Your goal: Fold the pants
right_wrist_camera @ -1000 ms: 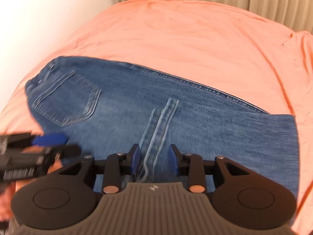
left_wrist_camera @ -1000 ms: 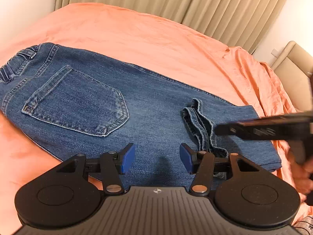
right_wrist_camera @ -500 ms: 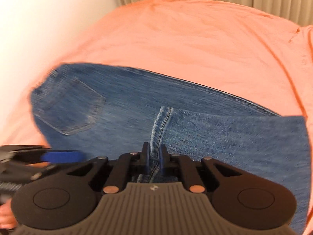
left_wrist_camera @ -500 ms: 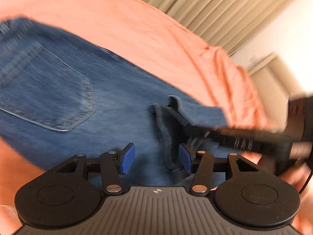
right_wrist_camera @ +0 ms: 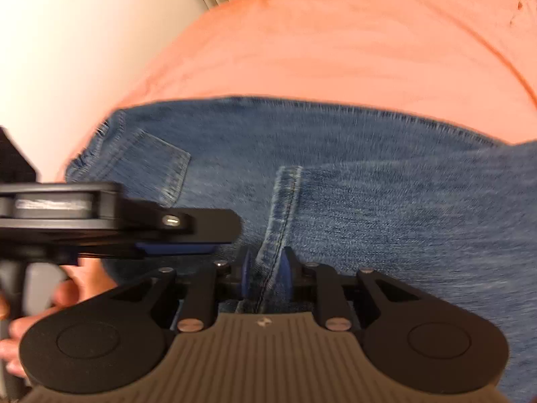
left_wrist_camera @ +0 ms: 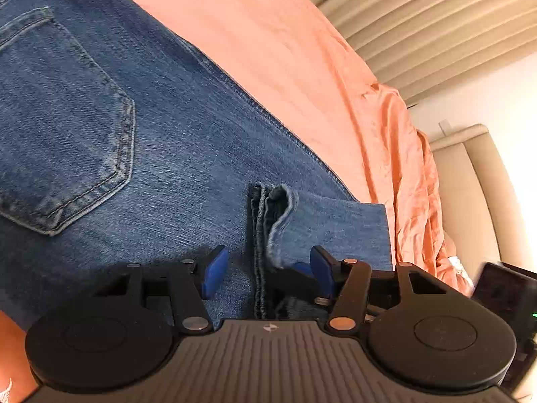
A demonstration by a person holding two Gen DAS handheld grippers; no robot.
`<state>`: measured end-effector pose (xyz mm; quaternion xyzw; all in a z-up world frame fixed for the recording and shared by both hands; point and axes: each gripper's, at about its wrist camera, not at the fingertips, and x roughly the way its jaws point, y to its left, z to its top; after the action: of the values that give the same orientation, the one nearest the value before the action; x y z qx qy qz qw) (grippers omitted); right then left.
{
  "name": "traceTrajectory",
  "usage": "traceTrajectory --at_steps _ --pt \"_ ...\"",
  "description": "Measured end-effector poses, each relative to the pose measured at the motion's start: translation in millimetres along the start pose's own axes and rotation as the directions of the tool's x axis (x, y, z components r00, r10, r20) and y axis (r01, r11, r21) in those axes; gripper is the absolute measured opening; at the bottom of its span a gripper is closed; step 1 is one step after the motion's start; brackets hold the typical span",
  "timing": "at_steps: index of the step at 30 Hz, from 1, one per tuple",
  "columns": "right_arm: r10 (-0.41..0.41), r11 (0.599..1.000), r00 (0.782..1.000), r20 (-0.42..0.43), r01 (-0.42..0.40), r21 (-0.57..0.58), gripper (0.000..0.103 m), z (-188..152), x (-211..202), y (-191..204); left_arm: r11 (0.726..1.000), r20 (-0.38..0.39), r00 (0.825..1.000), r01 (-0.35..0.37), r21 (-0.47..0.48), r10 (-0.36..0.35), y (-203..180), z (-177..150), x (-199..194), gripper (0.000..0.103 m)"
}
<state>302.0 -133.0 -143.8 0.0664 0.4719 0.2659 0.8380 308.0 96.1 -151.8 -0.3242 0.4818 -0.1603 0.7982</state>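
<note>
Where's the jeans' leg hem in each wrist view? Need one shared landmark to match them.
Left wrist: leg hem low centre, upright doubled edge running down between the left gripper's blue pads.
Right wrist: leg hem centre, running down between the right gripper's pads.
Shared landmark: back pocket, left side in the left wrist view; mid-left in the right wrist view.

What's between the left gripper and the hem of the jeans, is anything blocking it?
Nothing visible. The left gripper is open, and the stitched hem of the jeans already runs between its blue pads. The right gripper straddles the same hem close alongside, but not in the left's path.
</note>
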Motion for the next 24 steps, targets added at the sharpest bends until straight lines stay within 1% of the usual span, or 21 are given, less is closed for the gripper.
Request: traceTrajectory --at_steps 2,4,6,8,9,10,11,12,14,15,16,17,18,19,21,23,24 --pt "-0.004 1.0 1.0 0.03 0.004 -0.016 0.022 1 -17 -2 1.0 -0.004 1.0 0.02 -0.011 -0.02 -1 0 3 0.071" --pt "-0.031 0.999 0.998 0.061 0.032 -0.017 0.025 -2 -34 -9 0.999 -0.02 0.999 0.037 -0.034 -0.038 -1 -1 12 0.071" --pt "-0.086 0.996 0.991 0.101 0.089 -0.025 0.025 -11 -50 -18 0.999 -0.034 0.999 0.015 -0.042 -0.016 -2 -4 23 0.071" --pt "-0.131 0.991 0.981 0.145 0.135 -0.019 0.025 -24 -67 -30 1.0 -0.04 0.999 -0.015 -0.022 0.014 -5 -6 33 0.071" --pt "-0.145 0.989 0.976 0.162 0.148 -0.008 0.025 -31 -75 -36 1.0 -0.04 0.999 -0.021 -0.018 0.02 -5 -7 36 0.071" --pt "-0.16 0.987 0.971 0.179 0.162 0.007 0.025 -39 -84 -42 1.0 -0.041 0.999 -0.017 -0.018 0.016 -5 -8 40 0.068" --pt "-0.175 0.984 0.965 0.198 0.174 0.024 0.025 -46 -91 -47 1.0 -0.043 0.999 -0.006 -0.016 0.006 -5 -9 42 0.068" --pt "-0.191 0.982 0.957 0.219 0.185 0.045 0.025 -54 -99 -53 1.0 -0.045 0.999 0.004 -0.015 -0.005 -3 -10 45 0.064" --pt "-0.228 0.973 0.938 0.262 0.208 0.101 0.025 -70 -114 -66 1.0 -0.048 0.999 -0.009 -0.021 0.008 -2 -11 52 0.043" --pt "-0.254 0.965 0.926 0.28 0.223 0.136 0.025 -77 -119 -72 1.0 -0.046 0.999 -0.022 -0.016 0.021 -2 -12 51 0.027" --pt "-0.28 0.956 0.914 0.292 0.238 0.169 0.025 -83 -123 -78 0.999 -0.034 0.999 -0.032 -0.007 0.032 -4 -13 50 0.021" --pt "-0.312 0.944 0.901 0.301 0.26 0.203 0.025 -89 -127 -85 0.999 -0.013 0.999 -0.042 0.012 0.042 -9 -14 47 0.018" --pt "-0.349 0.929 0.885 0.307 0.285 0.234 0.025 -94 -130 -91 0.998 0.012 0.999 -0.044 0.043 0.043 -17 -14 43 0.011" --pt "-0.386 0.913 0.87 0.307 0.311 0.265 0.026 -99 -133 -96 0.996 0.038 0.999 -0.035 0.085 0.032 -26 -15 35 0.01" --pt "-0.451 0.878 0.838 0.308 0.354 0.323 0.028 -105 -138 -106 0.981 0.091 0.996 -0.02 0.194 0.002 -52 -15 18 0.009" --pt "-0.473 0.865 0.813 0.339 0.355 0.355 0.028 -112 -147 -115 0.956 0.125 0.992 -0.015 0.294 -0.023 -80 -11 3 0.009" --pt "-0.482 0.86 0.803 0.35 0.359 0.361 0.028 -114 -149 -118 0.936 0.142 0.99 -0.027 0.351 -0.025 -94 -9 -3 0.009"
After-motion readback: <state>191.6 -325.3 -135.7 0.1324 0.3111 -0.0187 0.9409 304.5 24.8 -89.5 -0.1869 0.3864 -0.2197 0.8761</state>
